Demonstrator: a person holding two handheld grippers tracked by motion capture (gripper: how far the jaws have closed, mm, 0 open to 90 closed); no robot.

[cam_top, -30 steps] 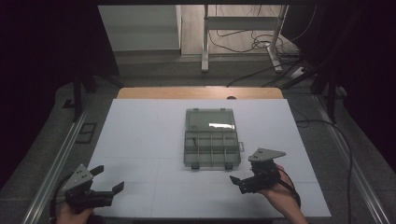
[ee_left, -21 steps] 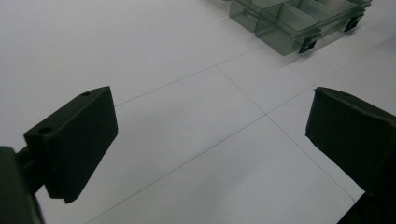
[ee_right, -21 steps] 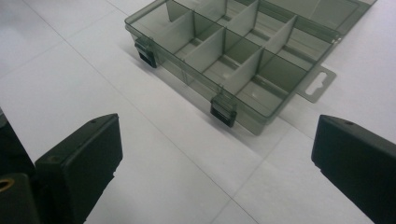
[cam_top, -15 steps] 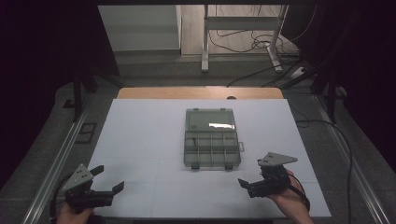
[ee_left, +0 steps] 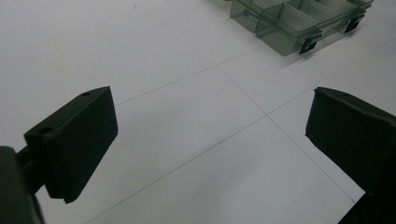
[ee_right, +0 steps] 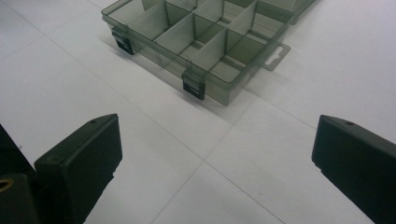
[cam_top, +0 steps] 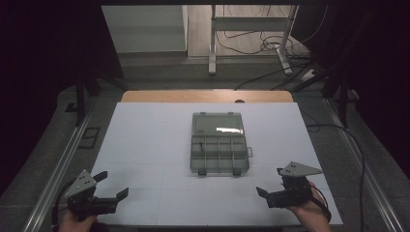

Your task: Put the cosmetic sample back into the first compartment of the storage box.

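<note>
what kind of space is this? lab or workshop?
Probably a lab recording bench: a white gridded table sheet in a dark surround, loose cables on the floor behind, and one compartment box lying open at its centre.

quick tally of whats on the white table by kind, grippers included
hand-held gripper: 2, left and right, both with jaws apart
clear plastic compartment box: 1, lid open
black latches on the box front: 2
total: 5
</note>
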